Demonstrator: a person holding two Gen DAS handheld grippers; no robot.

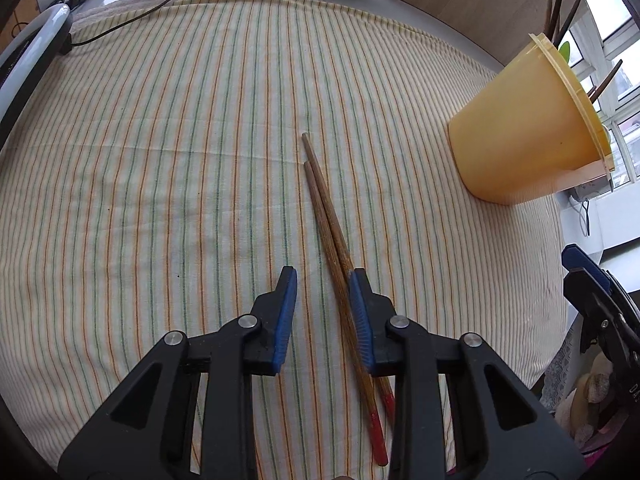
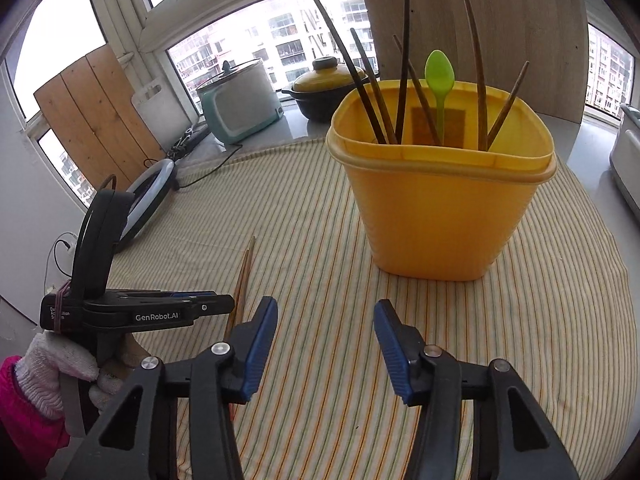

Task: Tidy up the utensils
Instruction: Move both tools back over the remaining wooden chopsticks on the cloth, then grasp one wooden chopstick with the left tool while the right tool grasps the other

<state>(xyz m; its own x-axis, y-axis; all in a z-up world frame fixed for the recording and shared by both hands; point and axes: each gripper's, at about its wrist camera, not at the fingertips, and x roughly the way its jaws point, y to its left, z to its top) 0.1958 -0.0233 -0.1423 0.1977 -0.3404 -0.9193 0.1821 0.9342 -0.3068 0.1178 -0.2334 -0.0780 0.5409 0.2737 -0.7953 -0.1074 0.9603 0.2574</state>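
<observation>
Left tool (image 1: 323,276): partly open over the striped cloth, jaws astride a pair of chopsticks (image 1: 332,236); the sticks lie against the right-hand blue pad, the other pad stands clear, so nothing is gripped.
Right tool (image 2: 326,310): about half open, nothing between its pads, pointed at the yellow container.
Chopsticks: flat on the cloth, side by side, red ends nearest the left tool's camera.
Yellow container (image 2: 436,216): upright on the table, well apart from the loose pair, holding several dark chopsticks and a green spoon (image 2: 439,76).
Gloved hand (image 2: 60,364): grips the left tool's handle.
</observation>
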